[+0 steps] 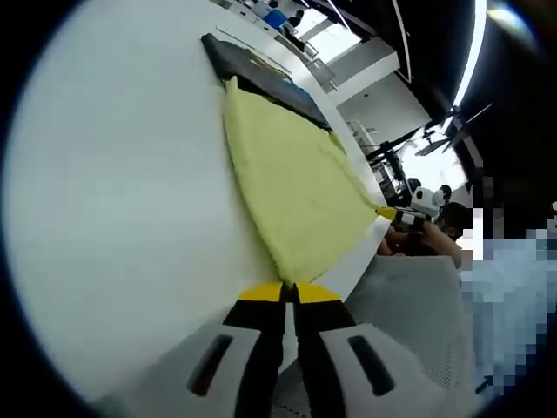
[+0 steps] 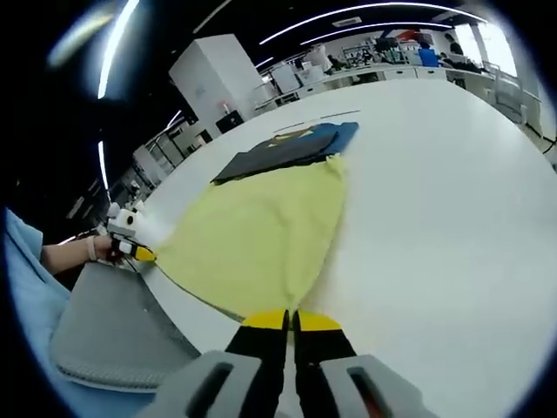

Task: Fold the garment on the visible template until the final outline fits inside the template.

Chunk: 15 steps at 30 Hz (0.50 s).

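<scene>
The yellow cloth (image 1: 296, 187) lay at the table (image 1: 130, 200) edge, its far end over a dark mat (image 1: 252, 74). Left gripper (image 1: 290, 290) and right gripper (image 2: 290, 317) each apparently pinched a near corner, jaws pressed together.

Open lab hall: long white benches (image 2: 409, 74), strip ceiling lights (image 2: 348, 10).

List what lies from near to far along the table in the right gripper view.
right gripper clamped on the cloth's edge → yellow garment → dark template → bare white table.
</scene>
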Each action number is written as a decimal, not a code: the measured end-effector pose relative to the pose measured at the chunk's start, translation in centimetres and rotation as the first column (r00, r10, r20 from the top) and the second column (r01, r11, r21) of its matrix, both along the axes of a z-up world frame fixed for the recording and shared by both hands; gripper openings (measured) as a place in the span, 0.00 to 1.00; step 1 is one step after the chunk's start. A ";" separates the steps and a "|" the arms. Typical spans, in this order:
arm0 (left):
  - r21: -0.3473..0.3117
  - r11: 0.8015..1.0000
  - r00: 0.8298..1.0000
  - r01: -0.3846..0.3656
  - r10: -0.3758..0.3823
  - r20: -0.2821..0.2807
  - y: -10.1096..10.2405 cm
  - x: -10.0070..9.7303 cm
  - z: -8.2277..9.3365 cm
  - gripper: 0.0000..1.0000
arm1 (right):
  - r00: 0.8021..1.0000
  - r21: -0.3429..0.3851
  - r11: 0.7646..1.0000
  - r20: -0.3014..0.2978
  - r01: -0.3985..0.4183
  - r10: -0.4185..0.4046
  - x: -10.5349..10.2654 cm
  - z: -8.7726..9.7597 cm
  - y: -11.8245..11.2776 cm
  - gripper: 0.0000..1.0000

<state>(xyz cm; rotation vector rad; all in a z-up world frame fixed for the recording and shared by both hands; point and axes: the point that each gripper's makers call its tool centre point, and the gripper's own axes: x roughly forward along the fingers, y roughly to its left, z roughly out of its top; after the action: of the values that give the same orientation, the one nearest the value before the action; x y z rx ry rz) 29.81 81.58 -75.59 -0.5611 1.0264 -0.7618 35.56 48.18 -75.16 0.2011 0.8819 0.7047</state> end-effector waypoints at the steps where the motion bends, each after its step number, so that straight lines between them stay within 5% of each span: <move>1: -0.002 1.000 1.000 0.005 -0.005 0.000 0.1 0.0 0.3 0.00 | 1.000 0.006 1.000 -0.006 -0.002 0.002 -0.2 0.3 0.0 0.00; 12: -0.056 0.982 0.981 0.180 -0.184 -0.065 0.2 -3.5 3.7 0.00 | 0.998 0.077 0.997 -0.057 -0.026 0.030 -4.1 3.2 -0.3 0.00; 15: -0.115 0.968 0.968 0.222 -0.233 -0.094 -0.1 -4.9 4.7 0.00 | 0.997 0.099 0.995 -0.072 -0.015 0.023 -5.5 3.8 -0.5 0.00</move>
<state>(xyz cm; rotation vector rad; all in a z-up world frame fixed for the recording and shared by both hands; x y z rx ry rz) 24.87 81.50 -70.93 -0.5838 1.1683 -1.0019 30.07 47.63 -71.39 0.3081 0.9205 0.7631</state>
